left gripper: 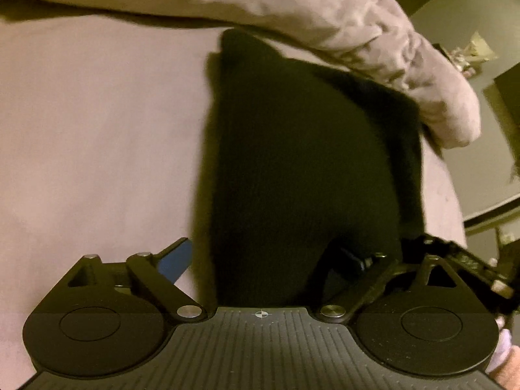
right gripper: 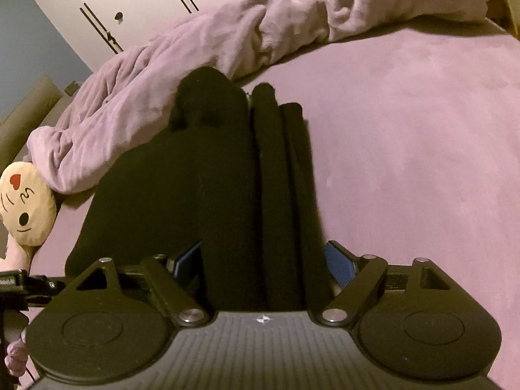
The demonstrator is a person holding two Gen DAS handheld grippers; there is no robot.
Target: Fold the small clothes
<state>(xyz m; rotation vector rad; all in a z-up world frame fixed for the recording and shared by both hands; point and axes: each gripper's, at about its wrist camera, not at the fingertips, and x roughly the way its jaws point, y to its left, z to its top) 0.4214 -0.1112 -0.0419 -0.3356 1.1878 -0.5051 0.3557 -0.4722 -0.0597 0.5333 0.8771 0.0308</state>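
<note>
A black garment (left gripper: 302, 169) lies on the pink bed sheet (left gripper: 97, 130). It fills the middle of the left wrist view and runs down between the blue pads of my left gripper (left gripper: 263, 260). In the right wrist view the same black garment (right gripper: 227, 178) shows folded edges along its right side, and its near end sits between the blue pads of my right gripper (right gripper: 263, 263). Both grippers stand wide around the cloth. The cloth hides whether the pads press on it.
A crumpled pink duvet (right gripper: 227, 42) lies along the far side of the bed. A cream cat-face plush (right gripper: 26, 204) sits at the left in the right wrist view. The other gripper's body (left gripper: 468, 266) shows at the right of the left wrist view. White wardrobe doors (right gripper: 130, 0) stand behind.
</note>
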